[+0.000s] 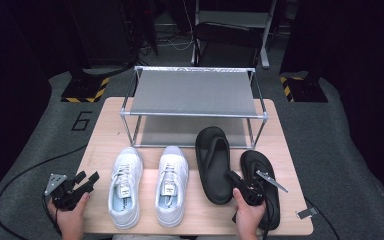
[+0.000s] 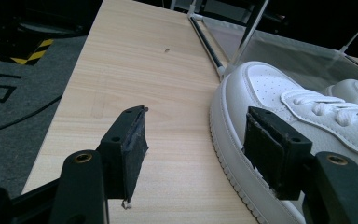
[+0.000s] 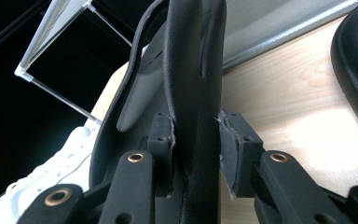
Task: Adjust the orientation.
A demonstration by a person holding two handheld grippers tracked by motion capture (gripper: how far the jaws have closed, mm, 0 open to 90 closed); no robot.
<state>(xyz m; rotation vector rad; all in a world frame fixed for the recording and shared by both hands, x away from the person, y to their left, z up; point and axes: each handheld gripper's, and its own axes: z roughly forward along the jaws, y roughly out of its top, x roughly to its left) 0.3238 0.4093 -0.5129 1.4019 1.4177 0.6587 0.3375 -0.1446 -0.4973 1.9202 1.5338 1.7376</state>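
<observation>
Two black sandals lie at the table's right front. My right gripper point(image 1: 230, 176) is shut on the heel-side edge of the left sandal point(image 1: 213, 155). In the right gripper view, both pads of the gripper point(image 3: 196, 135) press on the sandal's rim point(image 3: 193, 56). The other sandal point(image 1: 254, 161) lies just to its right, partly under my hand. Left of them stands a pair of white sneakers point(image 1: 125, 185) point(image 1: 171, 182). My left gripper point(image 1: 87, 177) is open over the table's left front edge, with nothing between its jaws point(image 2: 198, 140). The nearer sneaker point(image 2: 261, 88) is just beside its right finger.
A two-shelf metal shoe rack point(image 1: 194, 92) with grey fabric shelves stands at the back of the wooden table point(image 1: 105, 130). Bare wood lies left of the sneakers point(image 2: 135, 70). Cables trail on the grey floor, and a chair and dark stands are behind the rack.
</observation>
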